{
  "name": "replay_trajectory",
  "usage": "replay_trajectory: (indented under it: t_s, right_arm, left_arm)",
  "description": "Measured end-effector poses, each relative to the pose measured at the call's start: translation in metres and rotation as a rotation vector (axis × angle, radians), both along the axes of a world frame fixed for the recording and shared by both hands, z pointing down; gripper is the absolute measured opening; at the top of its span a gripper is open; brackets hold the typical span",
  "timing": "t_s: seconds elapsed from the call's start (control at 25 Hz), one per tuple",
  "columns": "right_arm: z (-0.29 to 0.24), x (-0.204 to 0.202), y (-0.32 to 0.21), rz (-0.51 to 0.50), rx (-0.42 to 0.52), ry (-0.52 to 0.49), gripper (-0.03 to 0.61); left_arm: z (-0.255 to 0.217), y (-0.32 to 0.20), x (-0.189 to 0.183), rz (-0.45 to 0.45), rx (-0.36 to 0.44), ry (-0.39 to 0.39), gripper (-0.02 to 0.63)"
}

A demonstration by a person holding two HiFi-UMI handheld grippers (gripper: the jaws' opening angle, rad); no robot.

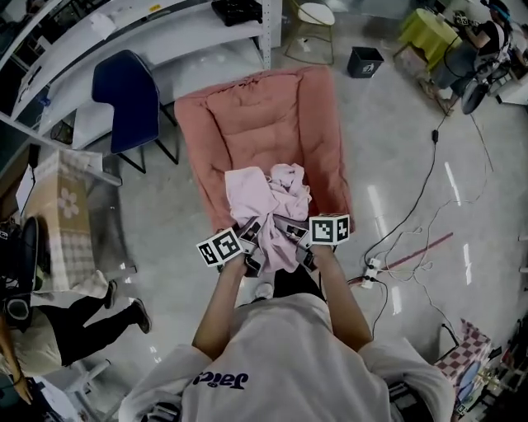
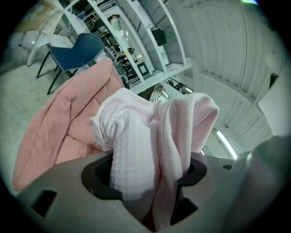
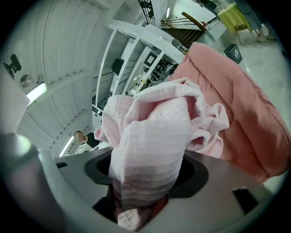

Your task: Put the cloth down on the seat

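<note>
A pale pink waffle cloth (image 1: 266,196) lies bunched on the front part of the salmon cushioned seat (image 1: 264,115), its near end lifted toward me. My left gripper (image 1: 252,241) and right gripper (image 1: 295,239) sit side by side at that near end, each shut on a thick fold. In the left gripper view the cloth (image 2: 145,136) rises out of the left gripper (image 2: 148,184), with the seat (image 2: 54,123) behind it. In the right gripper view a wad of cloth (image 3: 150,136) fills the right gripper (image 3: 145,184), and the seat (image 3: 241,100) lies to the right.
A blue chair (image 1: 128,95) stands left of the seat, beside white shelving (image 1: 165,33). A black bin (image 1: 364,60) and a stool (image 1: 313,25) are beyond it. Cables (image 1: 412,239) trail over the floor at right. A person's legs (image 1: 82,317) and a patterned box (image 1: 62,214) are at left.
</note>
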State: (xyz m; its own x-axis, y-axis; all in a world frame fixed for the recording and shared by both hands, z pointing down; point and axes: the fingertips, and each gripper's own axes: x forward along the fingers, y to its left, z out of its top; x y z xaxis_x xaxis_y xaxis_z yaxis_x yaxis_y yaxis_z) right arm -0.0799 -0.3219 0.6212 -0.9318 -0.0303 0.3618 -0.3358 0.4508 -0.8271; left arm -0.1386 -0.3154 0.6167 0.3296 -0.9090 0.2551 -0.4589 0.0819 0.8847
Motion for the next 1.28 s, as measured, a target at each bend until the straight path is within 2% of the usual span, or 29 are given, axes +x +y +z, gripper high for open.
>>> replay_trajectory:
  t_s: [0.2, 0.36, 0.64, 0.88, 1.12, 1.28]
  right_arm:
    - [0.039, -0.019, -0.046, -0.066, 0.012, 0.058, 0.296]
    - [0.074, -0.028, -0.066, -0.114, -0.017, 0.089, 0.296]
    - [0.163, -0.041, -0.102, -0.18, -0.041, 0.175, 0.296]
    - [0.235, -0.042, -0.111, -0.169, -0.095, 0.22, 0.296]
    - [0.296, -0.044, -0.119, -0.161, -0.11, 0.246, 0.298]
    - [0.34, -0.044, -0.117, -0.156, -0.134, 0.287, 0.298]
  left_arm:
    - [0.042, -0.04, -0.019, -0.062, -0.053, 0.008, 0.318]
    - [0.079, -0.057, -0.027, -0.112, -0.106, 0.026, 0.318]
    - [0.167, -0.089, -0.041, -0.143, -0.208, 0.022, 0.305]
    - [0.238, -0.095, -0.045, -0.172, -0.324, 0.021, 0.299]
    - [0.298, -0.1, -0.049, -0.174, -0.385, -0.002, 0.296]
    - [0.345, -0.097, -0.049, -0.169, -0.428, 0.023, 0.288]
